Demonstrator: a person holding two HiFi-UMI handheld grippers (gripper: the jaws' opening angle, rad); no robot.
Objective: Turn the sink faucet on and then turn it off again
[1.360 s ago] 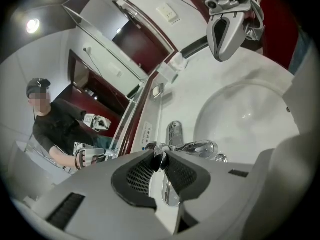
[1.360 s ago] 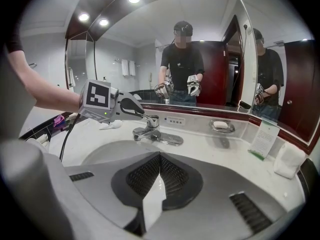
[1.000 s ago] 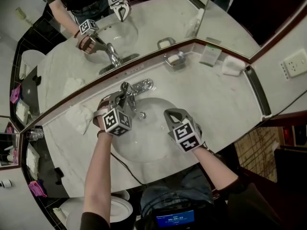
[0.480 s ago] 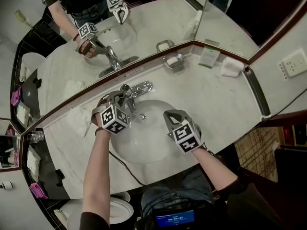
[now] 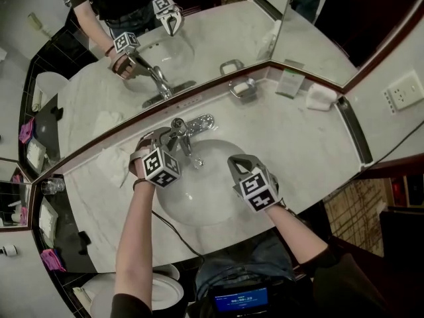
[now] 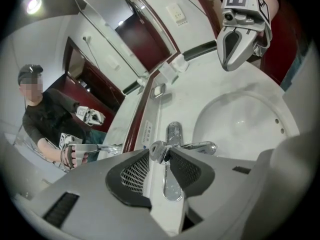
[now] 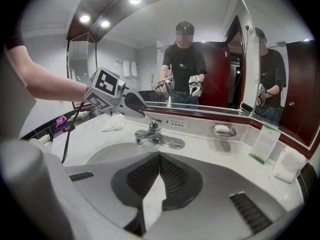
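**Left jaws ease off the lever, right gripper waits shut**

Starting at the left edge of the pale marble counter, there's a crumpled white cloth lying just beside the sink.

Next in, the left gripper is right up at the tap, angled down from the near left. Its jaws have just been opening, and they now stand apart with the rounded end of the lever between the pads. That's a loosened hold. Whether a pad brushes the metal, I can't tell.

And here's the faucet itself: polished chrome, with a single lever on top and a short spout reaching out over the bowl. It rises from a long oval base plate. It sits at the back rim of the basin, close under the mirror, which shows it again from behind. The basin is white, round and sunk into the counter.

Moving right, the right gripper hangs over the near right part of the bowl, well apart from the tap. Its jaws are pressed together with nothing between them, pointing toward the faucet.

Further right along the back ledge comes a metal soap dish with a pale bar in it. A small white card is next, and a folded white towel closes out the right end.
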